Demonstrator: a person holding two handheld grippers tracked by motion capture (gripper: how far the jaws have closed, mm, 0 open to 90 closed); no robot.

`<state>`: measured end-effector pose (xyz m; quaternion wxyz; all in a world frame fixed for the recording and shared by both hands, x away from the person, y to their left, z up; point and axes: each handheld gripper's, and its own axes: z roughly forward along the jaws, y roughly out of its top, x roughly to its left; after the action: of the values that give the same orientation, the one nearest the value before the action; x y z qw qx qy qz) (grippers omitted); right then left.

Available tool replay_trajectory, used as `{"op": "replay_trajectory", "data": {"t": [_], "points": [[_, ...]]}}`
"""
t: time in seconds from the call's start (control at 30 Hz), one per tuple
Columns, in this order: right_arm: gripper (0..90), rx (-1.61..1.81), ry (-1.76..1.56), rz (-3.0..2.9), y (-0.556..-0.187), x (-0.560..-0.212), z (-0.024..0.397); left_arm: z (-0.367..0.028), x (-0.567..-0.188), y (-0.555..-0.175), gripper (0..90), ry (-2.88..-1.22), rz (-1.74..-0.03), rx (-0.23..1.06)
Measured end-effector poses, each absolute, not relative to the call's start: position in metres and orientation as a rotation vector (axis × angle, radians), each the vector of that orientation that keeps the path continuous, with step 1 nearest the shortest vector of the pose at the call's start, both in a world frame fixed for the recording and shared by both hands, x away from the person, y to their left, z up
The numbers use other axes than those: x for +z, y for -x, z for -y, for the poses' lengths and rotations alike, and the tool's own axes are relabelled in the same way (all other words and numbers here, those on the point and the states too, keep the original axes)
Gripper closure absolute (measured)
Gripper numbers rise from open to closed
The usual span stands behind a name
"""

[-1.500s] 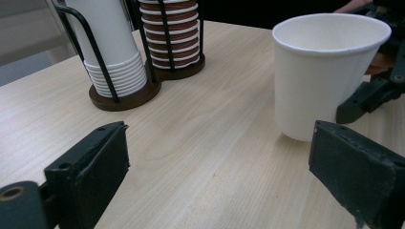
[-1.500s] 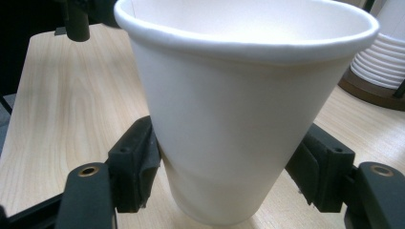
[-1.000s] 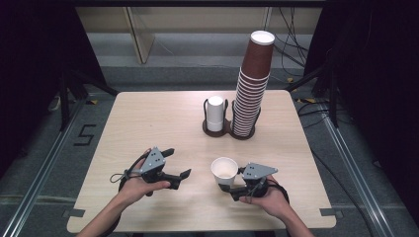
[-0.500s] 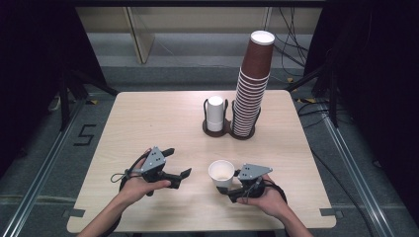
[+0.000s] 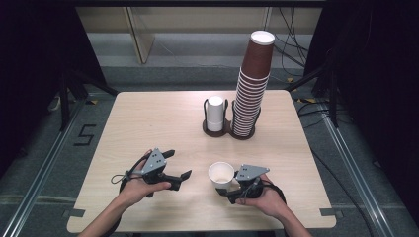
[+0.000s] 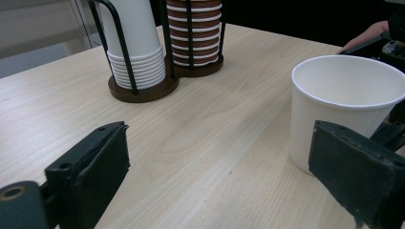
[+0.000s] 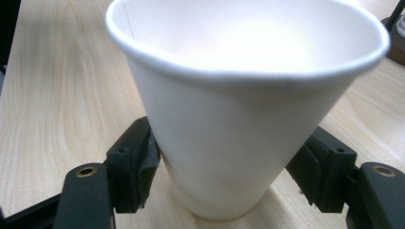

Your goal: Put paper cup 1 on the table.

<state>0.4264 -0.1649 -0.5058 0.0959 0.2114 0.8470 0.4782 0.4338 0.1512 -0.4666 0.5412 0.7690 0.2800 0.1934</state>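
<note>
An upright white paper cup [image 5: 221, 173] is at the front middle of the wooden table [image 5: 148, 118], its base at or just above the tabletop. My right gripper [image 5: 223, 186] is shut on it. In the right gripper view both pads press the cup [image 7: 229, 105] low on its wall, left and right of my right gripper [image 7: 229, 179], and the rim looks slightly squeezed. My left gripper [image 5: 178, 164] lies to the cup's left, open with nothing between its jaws. In the left gripper view the cup [image 6: 344, 105] stands behind the right jaw of that gripper [image 6: 219, 143].
A black wire holder on a dark wooden base at the back middle carries a short stack of white cups [image 5: 215, 113] and a tall, leaning stack of brown cups [image 5: 252, 84]. Bare tabletop lies between the holder and the grippers. Floor drops away past the table edges.
</note>
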Motion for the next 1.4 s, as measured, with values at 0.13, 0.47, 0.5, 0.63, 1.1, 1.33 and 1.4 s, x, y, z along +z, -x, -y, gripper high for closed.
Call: {"op": "replay_trajectory", "data": {"t": [0.13,0.47,0.5,0.63,1.1,1.33,1.4], "points": [[30.6,1.387,-0.636,-2.524,-0.425,-0.505,0.164,-0.150,-0.466,-0.433,4.1,-1.828,-0.659,0.449],[11.7,1.324,-0.612,-2.580,-0.422,-0.504,0.163,-0.147,-0.468,-0.431,1.3,-1.837,-0.642,0.436],[9.3,1.312,-0.619,-2.585,-0.422,-0.504,0.164,-0.147,-0.468,-0.431,1.0,-1.838,-0.640,0.436],[4.0,1.293,-0.630,-2.604,-0.422,-0.500,0.172,-0.148,-0.466,-0.431,0.1,-1.840,-0.655,0.445],[2.2,1.298,-0.741,-2.466,-0.435,-0.470,0.228,-0.147,-0.459,-0.437,0.0,-1.801,-0.665,0.450],[3.9,1.345,-0.823,-2.281,-0.451,-0.447,0.243,-0.140,-0.439,-0.452,0.0,-1.748,-0.654,0.478],[4.5,1.359,-0.848,-2.211,-0.457,-0.438,0.246,-0.134,-0.430,-0.459,0.0,-1.729,-0.644,0.497]]}}
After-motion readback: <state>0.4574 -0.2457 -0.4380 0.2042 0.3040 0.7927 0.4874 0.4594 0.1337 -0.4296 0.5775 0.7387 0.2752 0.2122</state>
